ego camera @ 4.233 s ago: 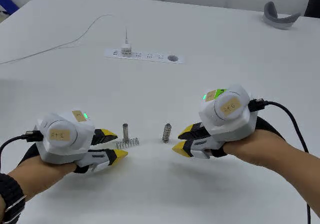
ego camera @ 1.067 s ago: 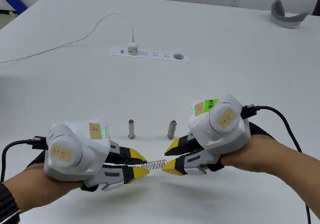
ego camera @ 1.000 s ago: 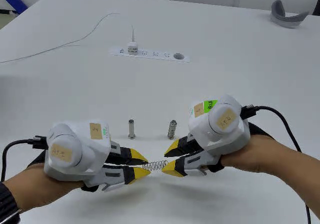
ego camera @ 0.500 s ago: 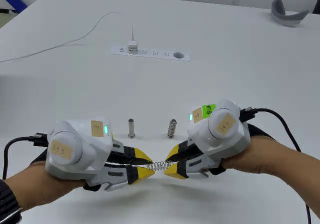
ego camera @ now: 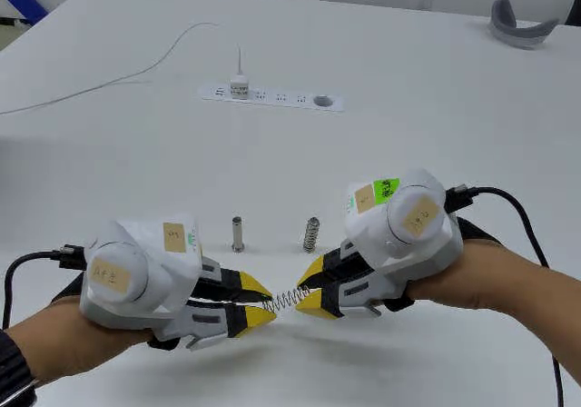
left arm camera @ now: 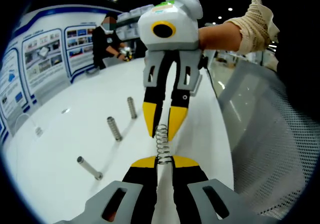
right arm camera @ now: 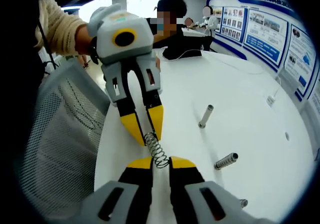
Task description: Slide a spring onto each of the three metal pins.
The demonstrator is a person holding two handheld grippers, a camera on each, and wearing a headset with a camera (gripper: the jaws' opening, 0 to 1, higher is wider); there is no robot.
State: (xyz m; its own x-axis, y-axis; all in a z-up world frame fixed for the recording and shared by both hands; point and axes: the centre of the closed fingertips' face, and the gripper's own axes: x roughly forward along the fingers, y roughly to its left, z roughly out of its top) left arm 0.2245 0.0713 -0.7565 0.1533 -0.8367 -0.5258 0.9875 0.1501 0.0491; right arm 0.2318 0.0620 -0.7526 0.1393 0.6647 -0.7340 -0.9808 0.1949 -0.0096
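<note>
Lifted off the table (ego camera: 427, 98), the spring (ego camera: 289, 296) was clamped at its ends by left gripper (ego camera: 259, 303) and right gripper (ego camera: 307, 292) — tipping toward upright, probably for the bare pin (ego camera: 237, 234) at eleven o'clock.

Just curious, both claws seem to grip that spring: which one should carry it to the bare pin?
Probably left: the left gripper holds the spring and sits nearer the bare pin than the right gripper.

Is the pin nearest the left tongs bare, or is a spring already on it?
Bare: the pin stands upright, its shaft smooth, while a coiled spring wraps the one beside it.
</note>
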